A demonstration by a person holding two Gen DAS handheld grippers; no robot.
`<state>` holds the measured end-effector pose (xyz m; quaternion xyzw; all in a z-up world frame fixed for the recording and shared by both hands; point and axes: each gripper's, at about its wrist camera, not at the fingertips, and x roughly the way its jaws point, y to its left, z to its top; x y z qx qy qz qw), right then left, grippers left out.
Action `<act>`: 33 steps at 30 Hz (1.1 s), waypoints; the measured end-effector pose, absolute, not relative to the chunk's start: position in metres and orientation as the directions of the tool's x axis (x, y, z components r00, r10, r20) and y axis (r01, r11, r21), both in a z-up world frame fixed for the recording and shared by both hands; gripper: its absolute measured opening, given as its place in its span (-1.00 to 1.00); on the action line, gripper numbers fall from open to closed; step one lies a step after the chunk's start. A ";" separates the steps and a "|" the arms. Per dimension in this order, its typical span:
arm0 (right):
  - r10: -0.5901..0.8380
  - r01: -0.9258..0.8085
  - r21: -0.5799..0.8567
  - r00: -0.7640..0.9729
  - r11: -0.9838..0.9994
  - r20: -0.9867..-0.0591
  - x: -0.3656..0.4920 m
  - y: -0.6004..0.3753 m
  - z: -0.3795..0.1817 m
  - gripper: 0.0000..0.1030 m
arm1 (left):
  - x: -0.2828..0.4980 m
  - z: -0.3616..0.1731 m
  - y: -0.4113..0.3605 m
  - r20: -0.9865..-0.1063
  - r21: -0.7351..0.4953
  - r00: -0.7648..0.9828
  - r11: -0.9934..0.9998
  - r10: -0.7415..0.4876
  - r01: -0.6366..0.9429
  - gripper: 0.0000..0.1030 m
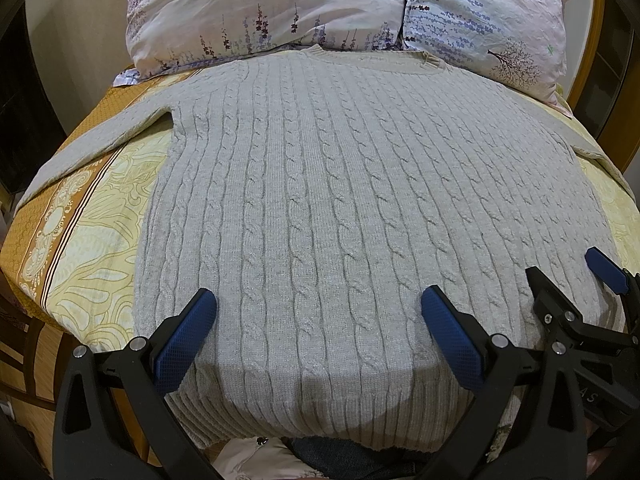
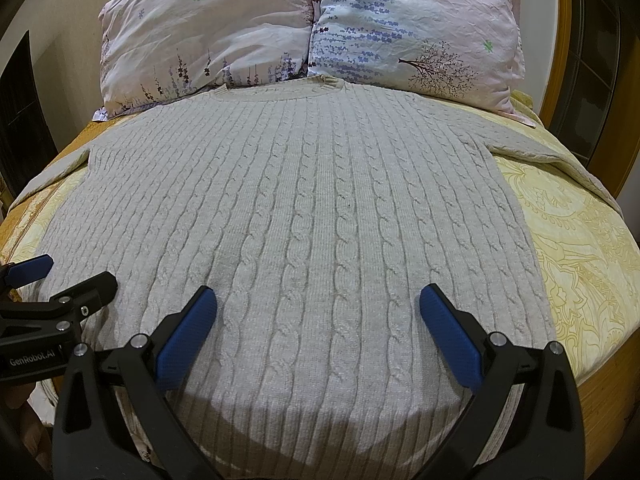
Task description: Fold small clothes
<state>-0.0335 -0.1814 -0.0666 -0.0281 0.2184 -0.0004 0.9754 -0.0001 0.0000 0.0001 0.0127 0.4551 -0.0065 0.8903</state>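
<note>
the grey cable-knit sweater (image 1: 320, 184) lies flat and face up on the patterned bedspread (image 1: 100, 220), collar toward the two pillows (image 1: 264, 4), sleeves spread out to the sides. folding looks not yet begun. the left gripper (image 1: 319, 300) and right gripper (image 2: 319, 300) hover wide apart and empty over the hem; next, each needs to pinch a side edge or sleeve and carry it inward

The left gripper (image 1: 318, 304) and right gripper (image 2: 318, 304) sit side by side, jaws spread wide.
</note>
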 end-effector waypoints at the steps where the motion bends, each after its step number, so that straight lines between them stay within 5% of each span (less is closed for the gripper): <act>1: -0.013 -0.012 -0.055 0.905 0.998 -0.426 -0.033 -0.181 -0.066 0.97 | 0.000 0.000 0.000 -0.811 0.017 0.586 1.000 0.000 0.023 0.97; 33: -0.011 -0.016 -0.060 0.902 0.998 -0.432 -0.033 -0.180 -0.067 0.97 | 0.000 0.000 0.000 -0.809 0.018 0.588 1.000 0.001 0.023 0.97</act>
